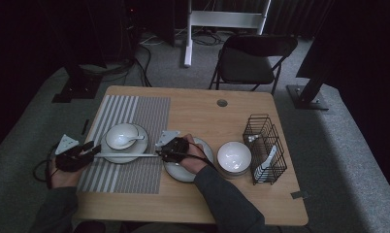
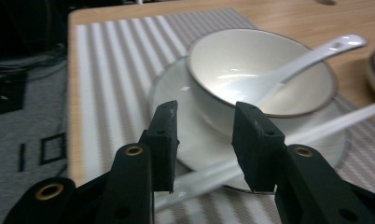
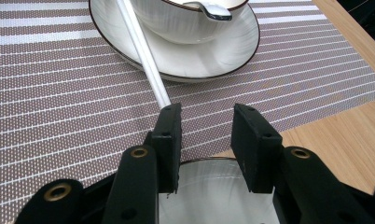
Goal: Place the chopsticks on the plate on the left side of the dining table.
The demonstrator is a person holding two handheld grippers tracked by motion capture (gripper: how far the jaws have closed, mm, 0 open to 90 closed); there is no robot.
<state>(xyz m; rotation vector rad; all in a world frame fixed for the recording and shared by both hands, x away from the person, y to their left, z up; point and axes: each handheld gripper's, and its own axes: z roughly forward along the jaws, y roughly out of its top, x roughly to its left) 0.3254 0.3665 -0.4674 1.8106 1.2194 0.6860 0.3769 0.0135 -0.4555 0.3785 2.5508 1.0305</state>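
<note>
A white bowl (image 1: pixel 120 136) with a white spoon (image 1: pixel 136 138) in it stands on a plate (image 1: pixel 142 146) on the striped placemat (image 1: pixel 130 109). White chopsticks (image 1: pixel 127 155) lie across the plate's near rim. My left gripper (image 1: pixel 95 149) is at their left end. In the left gripper view the gripper (image 2: pixel 205 109) stands open above the chopsticks (image 2: pixel 335 123), which pass under and between the jaws, with the bowl (image 2: pixel 213 56) just ahead. My right gripper (image 1: pixel 162 153) is open at their right end; there the chopstick (image 3: pixel 139 51) ends beside one jaw of the gripper (image 3: pixel 205 112).
A second empty plate (image 1: pixel 183 174) lies under my right gripper. A stack of bowls (image 1: pixel 234 156) stands to its right, then a black wire basket (image 1: pixel 266 148) with white spoons. A folding chair (image 1: pixel 249 58) stands behind the table.
</note>
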